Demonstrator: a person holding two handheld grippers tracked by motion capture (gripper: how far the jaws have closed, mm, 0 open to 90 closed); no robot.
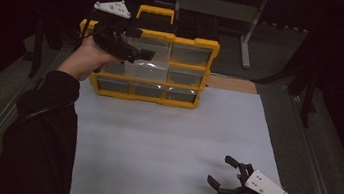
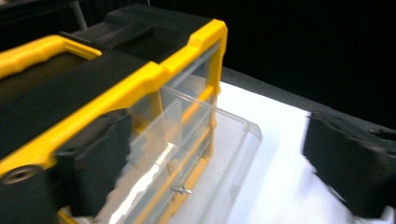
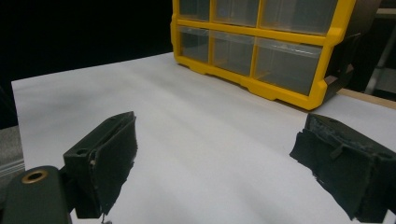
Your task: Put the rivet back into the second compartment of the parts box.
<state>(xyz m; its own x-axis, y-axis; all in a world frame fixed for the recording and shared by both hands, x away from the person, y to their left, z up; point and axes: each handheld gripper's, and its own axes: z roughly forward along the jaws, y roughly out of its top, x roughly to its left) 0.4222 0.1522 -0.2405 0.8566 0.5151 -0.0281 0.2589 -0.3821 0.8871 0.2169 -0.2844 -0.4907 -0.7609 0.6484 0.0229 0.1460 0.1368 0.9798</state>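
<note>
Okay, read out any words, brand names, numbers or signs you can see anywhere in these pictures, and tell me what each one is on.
None: no readable text in any view.
The yellow organizer shows no legible label or brand on its frame or handle.
The clear drawer pulled out of it is unmarked.
The white table sheet is blank.
The grey plates on the left tool and right tool show holes only, no lettering.

**Three cameras, one yellow organizer**

The high view looks forward and down from the person's side, taking in the whole white tabletop (image 1: 168,147) with the yellow drawer organizer (image 1: 194,43) at its far edge. The left gripper view sits very close at the organizer's (image 2: 140,81) top corner, looking along its front. The right gripper view sits low near the tabletop (image 3: 196,126), facing the organizer (image 3: 280,88) from well back. All three share the organizer.
</note>
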